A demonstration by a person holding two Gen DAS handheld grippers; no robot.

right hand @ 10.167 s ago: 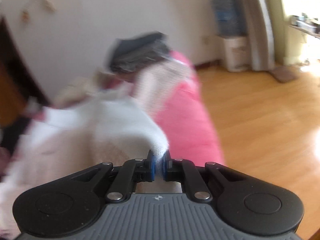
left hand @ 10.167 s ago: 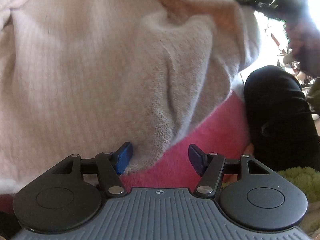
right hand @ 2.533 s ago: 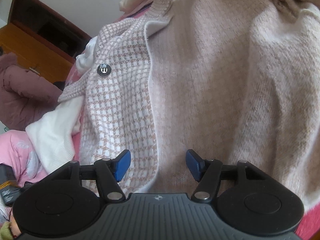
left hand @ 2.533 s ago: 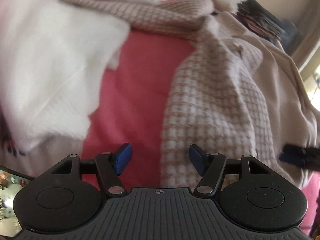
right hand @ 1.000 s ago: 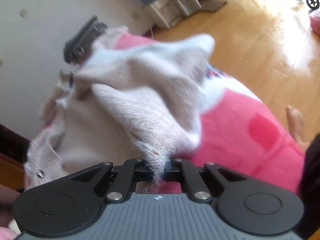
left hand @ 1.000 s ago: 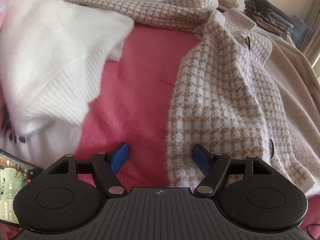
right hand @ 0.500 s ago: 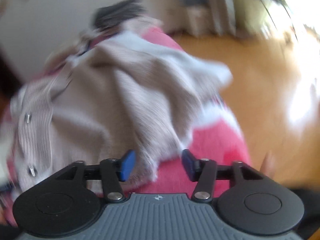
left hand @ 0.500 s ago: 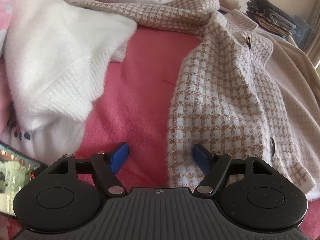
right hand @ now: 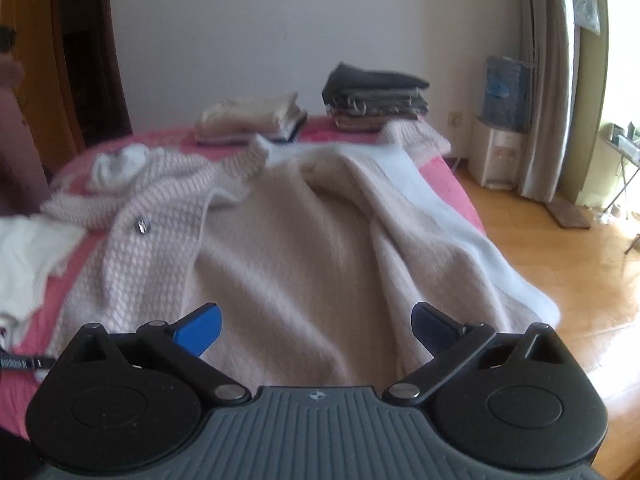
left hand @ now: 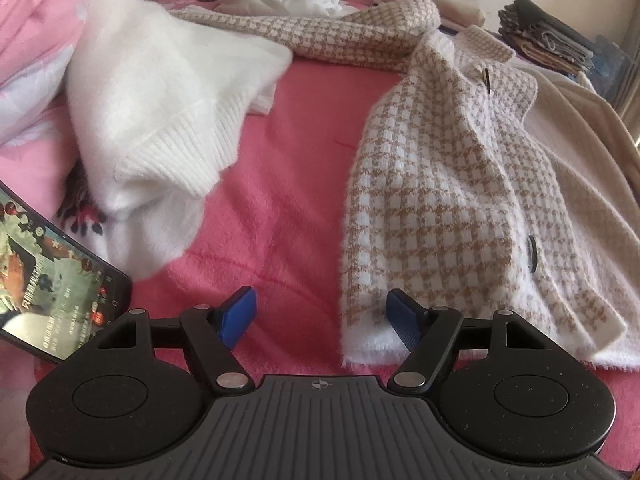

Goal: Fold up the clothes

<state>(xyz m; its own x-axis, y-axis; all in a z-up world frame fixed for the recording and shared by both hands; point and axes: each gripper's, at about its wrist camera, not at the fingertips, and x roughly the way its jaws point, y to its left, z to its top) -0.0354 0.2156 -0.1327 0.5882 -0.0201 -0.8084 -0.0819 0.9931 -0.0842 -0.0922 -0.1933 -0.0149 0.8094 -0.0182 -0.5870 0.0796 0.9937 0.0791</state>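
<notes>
A beige-and-white houndstooth cardigan (left hand: 440, 184) with dark buttons lies spread on the pink bed (left hand: 280, 184), its plain beige inner side (right hand: 304, 264) turned up. My left gripper (left hand: 322, 314) is open, low over the bed, with the cardigan's bottom hem corner between its pads (left hand: 404, 316). My right gripper (right hand: 316, 330) is wide open and empty, above the beige fabric near the bed's right edge. The cardigan also shows in the right wrist view (right hand: 152, 236).
A fluffy white sweater (left hand: 168, 92) lies at left, over a pink pillow (left hand: 36, 40). A lit phone (left hand: 48, 292) lies at lower left. Folded stacks, light (right hand: 250, 118) and dark (right hand: 376, 98), sit at the bed's far end. Wooden floor (right hand: 572, 264) lies right.
My right gripper, shut on the cardigan's edge a second ago, has opened, let it drop onto the bed and pulled back. My left gripper has stayed open at the hem.
</notes>
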